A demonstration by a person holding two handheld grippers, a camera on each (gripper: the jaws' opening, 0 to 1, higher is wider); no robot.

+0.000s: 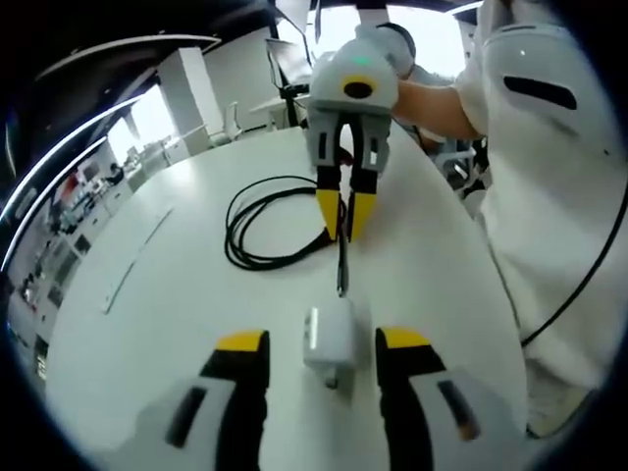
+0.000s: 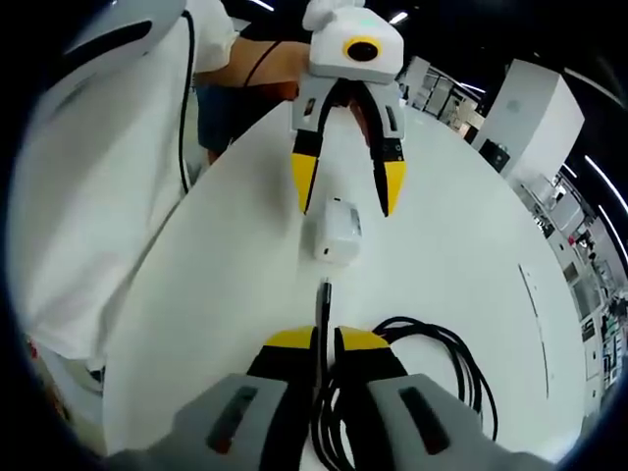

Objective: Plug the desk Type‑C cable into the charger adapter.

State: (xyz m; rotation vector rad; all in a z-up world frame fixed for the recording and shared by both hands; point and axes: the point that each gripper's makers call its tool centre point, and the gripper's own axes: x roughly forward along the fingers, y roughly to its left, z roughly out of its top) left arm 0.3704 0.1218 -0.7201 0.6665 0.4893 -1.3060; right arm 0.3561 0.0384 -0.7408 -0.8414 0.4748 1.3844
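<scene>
In your left gripper view, your left hand-held gripper (image 1: pixel 329 358) stands wide open at the bottom of the frame, its two yellow-tipped jaws on either side of the white charger (image 1: pixel 330 339), which lies on the white tabletop (image 1: pixel 177 294) between them; you cannot tell whether either jaw touches it. Just above the charger, near the centre of the frame, your right hand-held gripper (image 1: pixel 344 218) comes in from the top with its jaws closed tight on the black cable (image 1: pixel 257 224). The plug end (image 1: pixel 341 280) sticks out past the tips toward the charger, close to it but apart from it. The rest of the cable lies coiled on the tabletop left of centre. In your right gripper view, the right hand-held gripper (image 2: pixel 327 343) at the bottom centre pinches the cable (image 2: pixel 461 368), with the plug end (image 2: pixel 325 299) pointing up at the charger (image 2: pixel 339 231) in the middle of the frame. The left hand-held gripper (image 2: pixel 348 194) spreads open around the charger from the top. The coil lies at lower right. Nothing on the tabletop serves as a container.
</scene>
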